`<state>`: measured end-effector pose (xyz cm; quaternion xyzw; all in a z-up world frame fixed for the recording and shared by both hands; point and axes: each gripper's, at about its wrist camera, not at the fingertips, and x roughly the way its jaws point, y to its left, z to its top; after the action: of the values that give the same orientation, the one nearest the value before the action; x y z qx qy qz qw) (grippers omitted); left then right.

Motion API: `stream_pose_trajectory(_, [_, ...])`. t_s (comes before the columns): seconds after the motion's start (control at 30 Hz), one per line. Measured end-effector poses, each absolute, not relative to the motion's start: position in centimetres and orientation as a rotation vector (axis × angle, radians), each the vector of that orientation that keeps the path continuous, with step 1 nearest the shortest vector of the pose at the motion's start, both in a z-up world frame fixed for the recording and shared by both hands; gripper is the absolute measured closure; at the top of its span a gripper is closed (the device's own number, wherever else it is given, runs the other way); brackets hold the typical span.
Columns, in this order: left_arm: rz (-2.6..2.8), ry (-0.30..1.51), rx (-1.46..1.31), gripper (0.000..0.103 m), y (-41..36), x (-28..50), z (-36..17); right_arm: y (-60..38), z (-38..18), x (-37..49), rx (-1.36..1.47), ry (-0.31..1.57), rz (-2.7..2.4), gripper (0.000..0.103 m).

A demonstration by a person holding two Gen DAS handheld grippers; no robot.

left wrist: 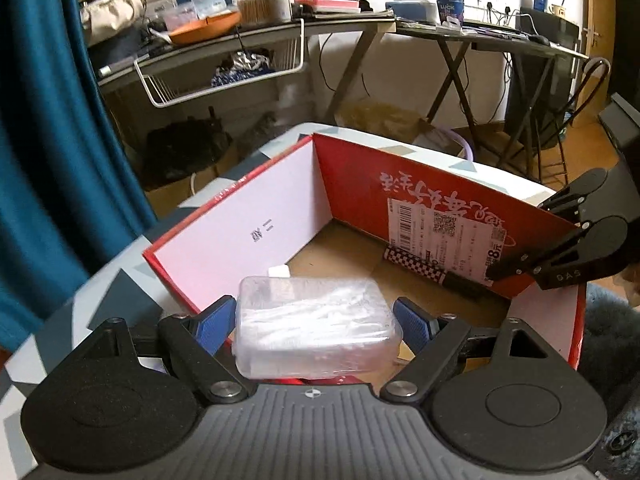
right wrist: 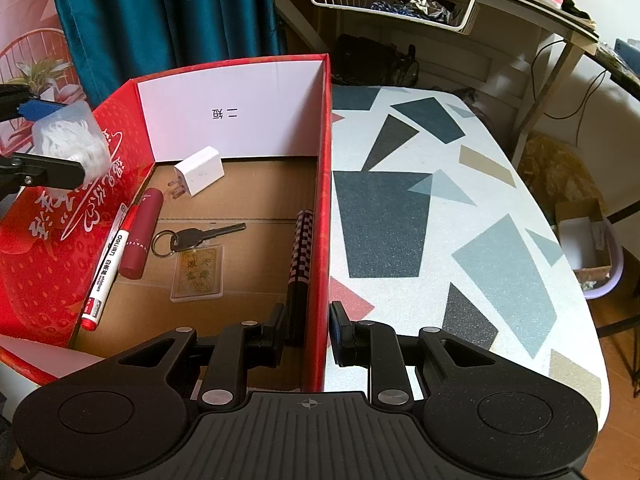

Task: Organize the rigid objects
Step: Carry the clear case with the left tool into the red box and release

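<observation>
**One case left to drop: clear the wall, then let go**

One clear plastic case (left wrist: pixel 316 326) of white swabs sits between your left gripper (left wrist: pixel 320 320) fingers, and the blue pads (left wrist: pixel 214 326) press its two short ends, so that claw is closed on the case at a fairly wide span. The case hangs over the near wall of the red box (left wrist: pixel 420 200), not yet down inside it; from the right wrist view it shows at the box's left edge, above the rim.

Carry it forward until the whole case is past the wall, then lower it toward the cardboard floor before you release. Smooth plastic held only by its ends can slip or tip, so keep it level and open slowly.

Choose the landing spot with care. The right view shows a white charger (right wrist: pixel 200 170) at the far end, a red tube (right wrist: pixel 142 232) and a marker (right wrist: pixel 106 268) along the left wall, a key (right wrist: pixel 200 234) with a tag (right wrist: pixel 198 274) in the middle, and a checkered pen (right wrist: pixel 300 248) along the right wall. Bare floor looks widest between the charger and the pen, so aim there rather than onto the key.

Your right gripper (right wrist: pixel 308 334) straddles the box's right wall, one finger inside and one outside, jaws narrow; whether they actually pinch the cardboard I cannot tell. Hold that wall steady so the box does not slide on the patterned table (right wrist: pixel 460 208) as you set the case down.
</observation>
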<state>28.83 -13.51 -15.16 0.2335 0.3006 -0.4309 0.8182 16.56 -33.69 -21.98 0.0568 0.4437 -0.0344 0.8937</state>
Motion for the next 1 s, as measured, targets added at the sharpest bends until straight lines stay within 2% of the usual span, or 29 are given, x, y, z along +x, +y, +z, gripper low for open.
stream_pose_trajectory(0.53, [-0.918, 0.676, 0.42, 0.015, -13.0, 29.4, -15.1, -33.7, -22.0, 16.5, 0.122, 0.92, -0.074, 0.081])
stream_pose_trajectory(0.83, [-0.748, 0.639, 0.207, 0.015, -7.3, 32.2, -11.8, -33.7, -22.1, 16.5, 0.124, 0.919, -0.074, 0.081])
stream_pose_trajectory(1.0, [-0.557, 0.667, 0.085, 0.015, -3.2, 34.9, -12.3, -33.7, -22.1, 16.5, 0.124, 0.919, -0.071, 0.08])
